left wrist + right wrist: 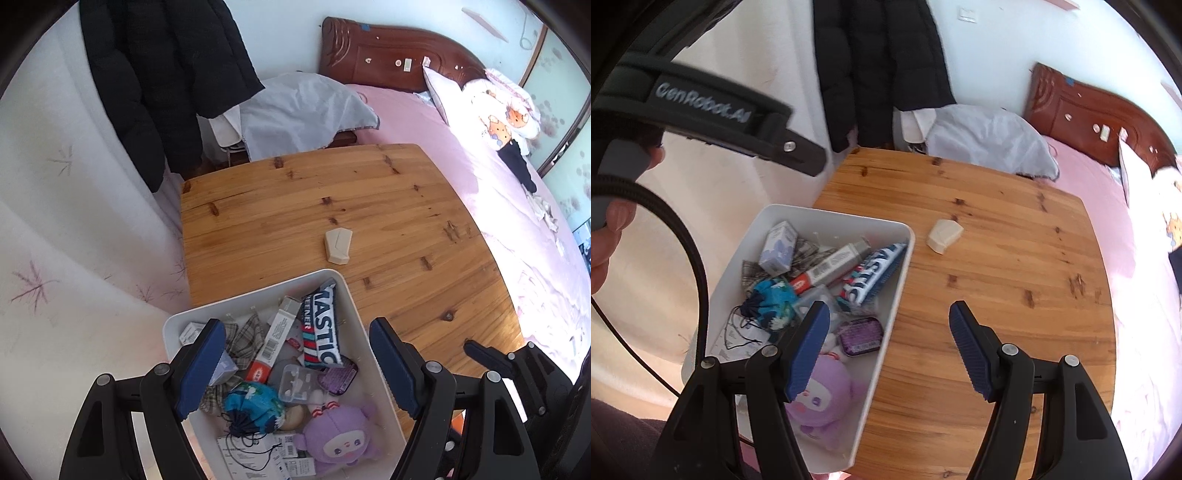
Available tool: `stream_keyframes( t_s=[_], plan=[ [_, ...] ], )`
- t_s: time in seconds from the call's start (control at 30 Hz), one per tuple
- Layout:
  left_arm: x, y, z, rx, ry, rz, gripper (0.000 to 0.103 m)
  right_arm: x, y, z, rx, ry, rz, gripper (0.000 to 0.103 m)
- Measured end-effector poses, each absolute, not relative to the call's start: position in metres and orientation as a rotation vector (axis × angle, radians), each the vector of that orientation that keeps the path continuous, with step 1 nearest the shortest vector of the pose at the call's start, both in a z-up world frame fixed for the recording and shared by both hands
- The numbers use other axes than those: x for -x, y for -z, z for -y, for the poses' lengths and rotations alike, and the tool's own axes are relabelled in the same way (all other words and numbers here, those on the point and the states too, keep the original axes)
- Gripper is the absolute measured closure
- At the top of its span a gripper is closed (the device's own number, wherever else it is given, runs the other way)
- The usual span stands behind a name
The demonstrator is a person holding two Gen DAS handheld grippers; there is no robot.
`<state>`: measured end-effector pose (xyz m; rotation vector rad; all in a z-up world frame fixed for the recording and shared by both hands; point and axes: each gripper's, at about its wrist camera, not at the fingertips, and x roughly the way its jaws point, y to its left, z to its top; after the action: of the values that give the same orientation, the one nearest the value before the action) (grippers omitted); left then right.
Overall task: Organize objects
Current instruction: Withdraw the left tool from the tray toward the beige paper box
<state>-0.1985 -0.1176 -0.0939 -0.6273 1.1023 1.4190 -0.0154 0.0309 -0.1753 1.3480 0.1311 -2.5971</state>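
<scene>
We are holding the left gripper (297,365) nearest us, right over the white bin (364,317), its fingers (201,369) standing wide apart with nothing between them. The right gripper (888,349) is hovering over the bin's right wall, where it meets the bench (997,266), its fingers (969,350) likewise spread and empty. Inside the bin, closest to us, a purple plush toy (338,439) is lying beside a blue drawstring pouch (255,406); deeper in the bin are sitting a purple tin (860,336), a striped snack pack (319,325), a toothpaste box (833,264) and a small carton (777,243).

Just beyond the bin's far corner, alone on the bench, a beige wedge-shaped object (338,245) is lying apart from everything else. We are judging it the one item not yet gathered, so the collecting step seems nearly finished. The next move probably calls for reaching past the bin, lowering open fingers around the wedge's narrower sides, and closing gently.

Farther off, the bed (480,177) is lying past the bench.
</scene>
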Motion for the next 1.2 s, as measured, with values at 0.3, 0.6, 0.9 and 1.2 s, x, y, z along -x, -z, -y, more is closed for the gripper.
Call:
stream_keyframes(
  t_s=[0.3,0.6,0.9,1.2],
  plan=[
    [0.162,0.117,0.083,0.628,-1.384,-1.157,0.022,0.03,0.169,-0.089,-1.374,2.663,0.008,0.032],
    [0.133,0.179,0.016,0.65,-1.346,-1.268,0.022,0.061,0.184,-0.151,-1.448,2.684,0.155,0.032],
    [0.134,0.254,-0.049,0.784,-1.347,-1.33,0.022,0.077,0.199,-0.202,-1.487,2.701,0.226,0.032],
    [0.158,0.299,-0.079,0.92,-1.389,-1.322,0.022,0.087,0.218,-0.227,-1.544,2.643,0.268,0.032]
  ],
)
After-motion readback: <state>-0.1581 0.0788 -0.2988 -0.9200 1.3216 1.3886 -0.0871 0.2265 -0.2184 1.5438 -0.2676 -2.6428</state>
